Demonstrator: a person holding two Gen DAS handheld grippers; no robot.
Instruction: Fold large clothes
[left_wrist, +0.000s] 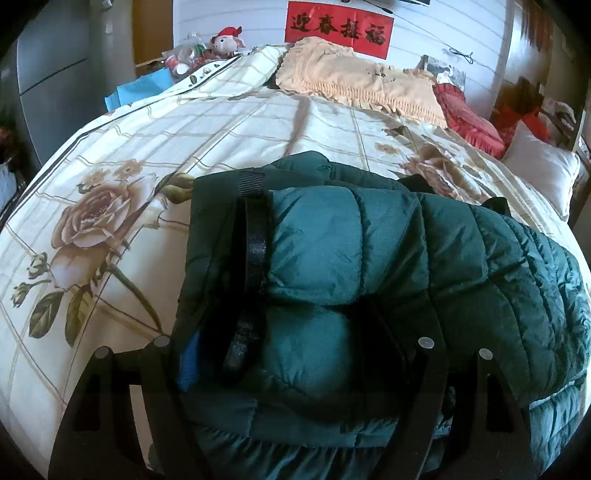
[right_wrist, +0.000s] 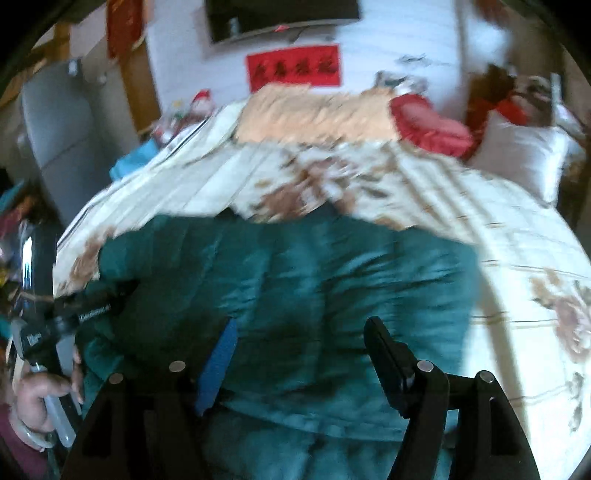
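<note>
A dark green quilted puffer jacket (left_wrist: 369, 266) lies partly folded on the floral bedspread (left_wrist: 147, 147). A black strap or zipper band (left_wrist: 255, 236) runs down its left part. My left gripper (left_wrist: 291, 354) is spread wide around a thick fold of the jacket; its blue pad (left_wrist: 188, 362) presses the cloth and the right finger is buried in it. In the blurred right wrist view the jacket (right_wrist: 295, 277) fills the middle. My right gripper (right_wrist: 299, 358) is open just above it, blue pad (right_wrist: 218, 365) at left, black finger (right_wrist: 384, 354) at right, nothing between.
A peach fringed blanket (left_wrist: 354, 81), a red cushion (left_wrist: 469, 114) and a white pillow (left_wrist: 543, 173) lie at the bed's head. A red banner (left_wrist: 338, 29) hangs on the wall. The person's left hand with the other gripper handle (right_wrist: 44, 350) shows at the left edge.
</note>
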